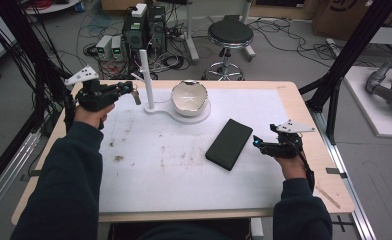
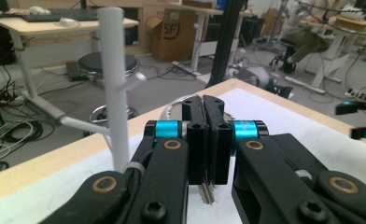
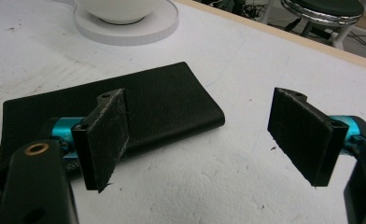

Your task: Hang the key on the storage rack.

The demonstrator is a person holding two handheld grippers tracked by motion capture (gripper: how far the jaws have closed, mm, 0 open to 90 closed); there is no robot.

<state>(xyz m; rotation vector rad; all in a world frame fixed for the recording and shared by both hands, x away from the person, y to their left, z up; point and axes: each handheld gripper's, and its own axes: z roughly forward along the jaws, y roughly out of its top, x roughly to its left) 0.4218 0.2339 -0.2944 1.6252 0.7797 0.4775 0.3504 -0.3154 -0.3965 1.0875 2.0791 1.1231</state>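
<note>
We log left gripper (image 1: 134, 92) clamped on thin metal strips (image 2: 207, 193), white peg stand (image 1: 145, 75) just beyond; right gripper (image 3: 200, 135) agape beside black case (image 1: 229, 143).

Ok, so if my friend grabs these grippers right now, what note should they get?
Left gripper: shut on a thin metal piece, up beside the white post.
Right gripper: open, empty, low over the table next to the black case.
Bowl: on the post's round base.
Done: metal piece gripped, off the table.
Left: probably put it on the post or in the bowl; I cannot tell which.
</note>
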